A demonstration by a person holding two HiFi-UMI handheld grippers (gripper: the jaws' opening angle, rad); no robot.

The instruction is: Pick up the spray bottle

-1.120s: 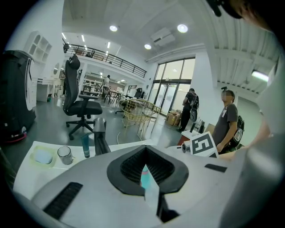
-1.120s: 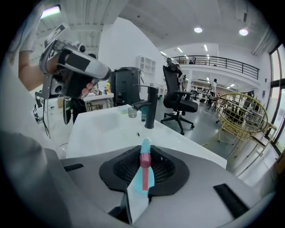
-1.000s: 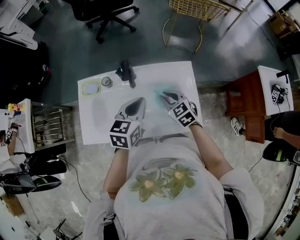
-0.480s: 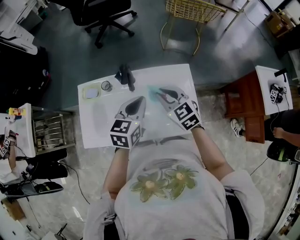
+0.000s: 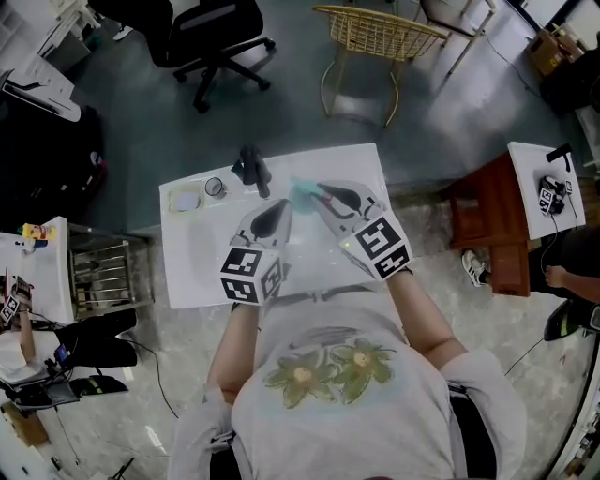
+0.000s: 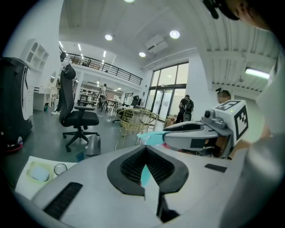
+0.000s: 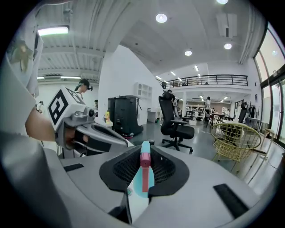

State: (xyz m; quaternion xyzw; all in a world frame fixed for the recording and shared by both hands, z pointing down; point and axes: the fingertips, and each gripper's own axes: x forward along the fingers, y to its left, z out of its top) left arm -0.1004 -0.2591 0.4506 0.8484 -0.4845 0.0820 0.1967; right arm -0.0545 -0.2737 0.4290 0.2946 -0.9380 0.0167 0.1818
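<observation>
The spray bottle [image 5: 303,191] is teal with a pink trigger [image 7: 144,161]. It hangs above the white table [image 5: 192,267], with my right gripper [image 5: 323,194] shut on it. In the right gripper view the bottle [image 7: 143,182] stands upright between the dark pads. In the left gripper view its teal tip [image 6: 150,138] pokes out of the right gripper's jaws. My left gripper [image 5: 273,210] hovers just to the left of the bottle, jaws together and nothing held; it also shows in the right gripper view [image 7: 95,136].
At the table's far edge lie a black tool [image 5: 253,163], a small round lid [image 5: 215,187] and a pale tray [image 5: 184,201]. Beyond the table stand a yellow wire chair [image 5: 380,33] and a black office chair [image 5: 211,28]. A reddish stand [image 5: 487,220] is to the right.
My right gripper has risen off the table with the spray bottle in it and looms larger in the head view. The left gripper lifted slightly.
</observation>
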